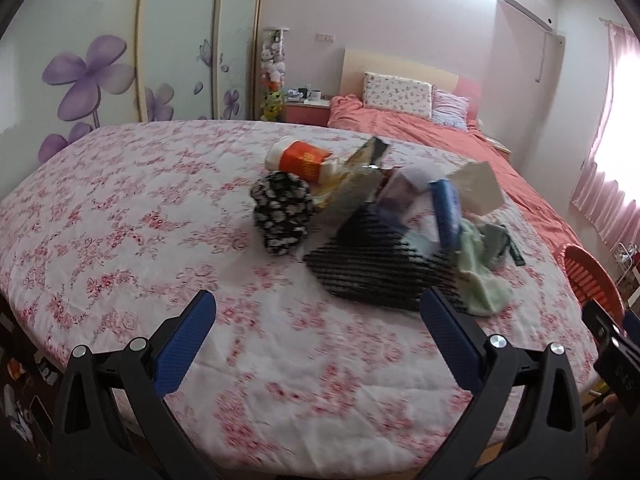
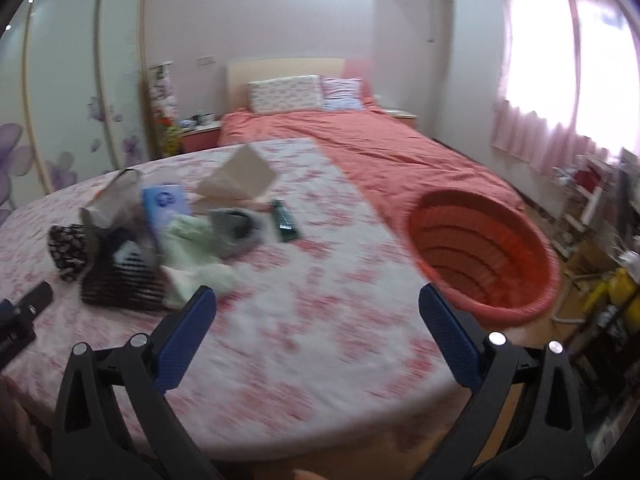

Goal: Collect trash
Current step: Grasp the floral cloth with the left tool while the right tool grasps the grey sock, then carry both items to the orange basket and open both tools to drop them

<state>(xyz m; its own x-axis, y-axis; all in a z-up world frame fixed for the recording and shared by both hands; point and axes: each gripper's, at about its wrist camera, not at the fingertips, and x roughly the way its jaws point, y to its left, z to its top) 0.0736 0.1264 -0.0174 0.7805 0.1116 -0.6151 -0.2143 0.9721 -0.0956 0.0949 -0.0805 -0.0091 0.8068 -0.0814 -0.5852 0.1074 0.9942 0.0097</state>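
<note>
One heap of trash (image 1: 372,216) lies mid-bed on the pink floral quilt (image 1: 140,220). In it: one orange-and-white bottle (image 1: 300,158) lying at the far left, one torn foil bag (image 1: 356,176), one blue packet (image 1: 446,212), one pale card box (image 1: 478,188) at the far right, one dark remote (image 2: 285,220) on the right. Mixed in are one black floral cloth (image 1: 282,212), one black striped cloth (image 1: 372,268) and one pale green cloth (image 1: 480,280). One red basket (image 2: 480,256) stands beside the bed's right edge. Both the left tongs (image 1: 318,312) and the right tongs (image 2: 318,308) hover over the near quilt, jaws spread wide, holding nothing.
</note>
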